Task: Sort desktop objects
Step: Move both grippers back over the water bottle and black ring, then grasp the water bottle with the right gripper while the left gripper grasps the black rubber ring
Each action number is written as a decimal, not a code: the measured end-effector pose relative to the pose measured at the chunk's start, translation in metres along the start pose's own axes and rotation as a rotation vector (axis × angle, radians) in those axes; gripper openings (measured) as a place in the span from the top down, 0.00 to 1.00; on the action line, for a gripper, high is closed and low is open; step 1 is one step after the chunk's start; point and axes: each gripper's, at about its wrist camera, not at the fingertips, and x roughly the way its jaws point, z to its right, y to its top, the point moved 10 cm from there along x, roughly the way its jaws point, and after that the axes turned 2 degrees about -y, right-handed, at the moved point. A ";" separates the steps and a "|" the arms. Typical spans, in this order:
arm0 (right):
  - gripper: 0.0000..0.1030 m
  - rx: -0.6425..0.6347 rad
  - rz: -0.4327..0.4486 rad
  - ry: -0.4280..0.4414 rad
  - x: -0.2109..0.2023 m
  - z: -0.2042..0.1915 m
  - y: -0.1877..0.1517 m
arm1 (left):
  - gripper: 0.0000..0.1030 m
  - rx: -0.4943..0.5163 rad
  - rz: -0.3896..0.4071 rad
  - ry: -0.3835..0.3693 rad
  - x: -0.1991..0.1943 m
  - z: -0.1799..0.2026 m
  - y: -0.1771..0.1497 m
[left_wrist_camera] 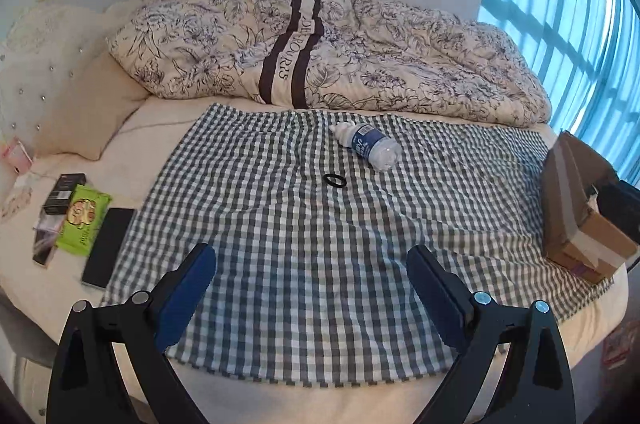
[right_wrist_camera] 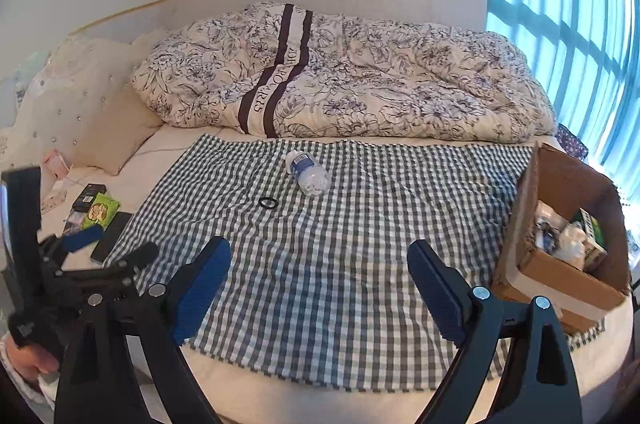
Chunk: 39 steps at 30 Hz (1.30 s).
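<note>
A: Where are the task's things lying, and which container is taking them?

B: A clear plastic water bottle (right_wrist_camera: 307,173) with a blue label is lying on its side at centre frame on the gingham cloth (right_wrist_camera: 340,264), its white cap pointing to the upper left. Just below and left of it, a black ring (right_wrist_camera: 267,202) is resting flat, apart from the bottle. At the right edge a brown cardboard box (right_wrist_camera: 520,224) is standing open on the cloth, holding crumpled white material and a green-and-white packet (right_wrist_camera: 591,232).

A: How are the grippers standing?

B: The right gripper (right_wrist_camera: 320,288) is pointing downward over the near part of the cloth, its blue-padded fingers (right_wrist_camera: 202,288) spread wide with nothing between them. In the left wrist view the left gripper (left_wrist_camera: 312,296) is standing likewise, spread and empty. In the right wrist view it is appearing at lower left, with a hand (right_wrist_camera: 30,360) gripping its handle.

A: And beyond the cloth?

B: At the left, on the cream sheet, a green packet (left_wrist_camera: 82,220), a black box (left_wrist_camera: 64,192) and a dark phone (left_wrist_camera: 109,252) are lying together. A floral quilted duvet (left_wrist_camera: 340,51) is bunching across the upper frame, beside a tufted headboard (left_wrist_camera: 24,83).
</note>
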 end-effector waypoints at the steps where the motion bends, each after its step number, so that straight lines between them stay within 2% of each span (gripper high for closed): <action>1: 0.12 0.002 0.008 0.005 0.007 0.000 0.001 | 0.04 -0.002 0.001 -0.009 0.009 0.001 0.002; 5: 0.12 0.004 0.011 0.041 0.039 0.004 -0.002 | 0.04 -0.006 0.014 -0.021 0.048 0.005 0.010; 12: 0.12 -0.056 -0.078 0.078 0.127 0.014 -0.010 | 0.04 -0.054 0.022 -0.050 0.122 0.006 0.020; 16: 0.12 -0.064 -0.102 0.087 0.176 0.017 -0.014 | 0.04 -0.058 -0.004 -0.061 0.170 0.013 0.026; 23: 0.12 -0.066 -0.115 0.088 0.234 0.024 -0.008 | 0.04 -0.041 -0.058 -0.053 0.242 0.022 0.033; 32: 0.12 -0.104 -0.125 0.089 0.303 0.018 0.016 | 0.04 -0.005 -0.086 -0.041 0.294 0.028 0.038; 39: 0.13 -0.106 -0.167 0.144 0.352 -0.001 0.024 | 0.04 -0.022 -0.113 -0.028 0.321 0.024 0.035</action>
